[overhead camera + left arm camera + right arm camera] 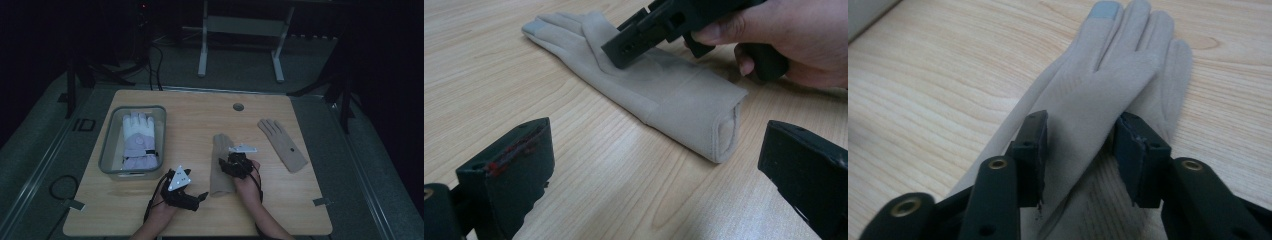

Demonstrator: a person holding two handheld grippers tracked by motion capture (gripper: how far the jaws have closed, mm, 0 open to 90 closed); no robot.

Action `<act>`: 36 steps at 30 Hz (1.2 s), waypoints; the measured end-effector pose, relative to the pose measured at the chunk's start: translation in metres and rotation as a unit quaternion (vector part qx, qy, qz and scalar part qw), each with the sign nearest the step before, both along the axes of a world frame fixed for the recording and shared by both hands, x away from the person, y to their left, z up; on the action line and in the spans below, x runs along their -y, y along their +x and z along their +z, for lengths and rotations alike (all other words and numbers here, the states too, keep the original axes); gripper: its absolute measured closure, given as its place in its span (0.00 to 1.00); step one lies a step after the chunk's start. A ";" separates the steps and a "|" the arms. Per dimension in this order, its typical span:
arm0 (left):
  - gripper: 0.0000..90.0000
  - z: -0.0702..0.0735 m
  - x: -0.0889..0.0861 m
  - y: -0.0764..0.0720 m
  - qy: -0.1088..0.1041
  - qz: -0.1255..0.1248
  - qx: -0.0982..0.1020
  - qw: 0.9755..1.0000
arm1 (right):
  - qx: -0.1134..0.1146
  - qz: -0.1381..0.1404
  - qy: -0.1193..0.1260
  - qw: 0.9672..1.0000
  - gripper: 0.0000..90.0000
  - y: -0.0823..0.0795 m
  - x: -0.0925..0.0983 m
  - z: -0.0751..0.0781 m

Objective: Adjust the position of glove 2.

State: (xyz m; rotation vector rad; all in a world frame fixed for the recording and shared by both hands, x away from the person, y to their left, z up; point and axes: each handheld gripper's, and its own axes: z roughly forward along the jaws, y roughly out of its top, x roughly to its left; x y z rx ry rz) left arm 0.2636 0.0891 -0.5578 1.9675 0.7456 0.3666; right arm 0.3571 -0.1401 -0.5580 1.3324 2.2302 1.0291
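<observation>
The right claw, jaws parted astride the beige glove lying flat mid-counter, lines up with its long axis, fingers pointing away, while the spread, empty left claw faces the cuff.

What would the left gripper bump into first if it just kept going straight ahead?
Probably the beige glove lying on the table. The left gripper is open and aimed at the glove's cuff end, with bare wood between. Behind it is the right gripper, resting on that glove.
</observation>
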 end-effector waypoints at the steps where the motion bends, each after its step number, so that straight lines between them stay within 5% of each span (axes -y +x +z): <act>1: 0.02 0.000 0.000 0.000 0.001 0.000 0.000 1.000 | 0.000 0.003 -0.002 1.000 0.59 0.000 0.000 0.000; 8: 0.02 -0.002 0.000 0.000 0.002 0.000 0.000 1.000 | 0.009 0.007 -0.007 1.000 0.56 -0.001 -0.002 0.006; 15: 0.02 -0.004 -0.001 0.002 0.003 -0.001 0.001 1.000 | 0.028 0.029 -0.021 0.999 0.54 0.000 0.016 0.023; 21: 0.02 -0.005 -0.001 0.002 0.001 -0.001 -0.001 1.000 | 0.039 0.035 -0.023 0.998 0.54 0.003 0.043 0.036; 36: 0.02 -0.006 -0.003 0.004 -0.004 0.001 -0.007 1.000 | 0.047 -0.026 -0.033 0.998 0.58 0.032 0.132 0.045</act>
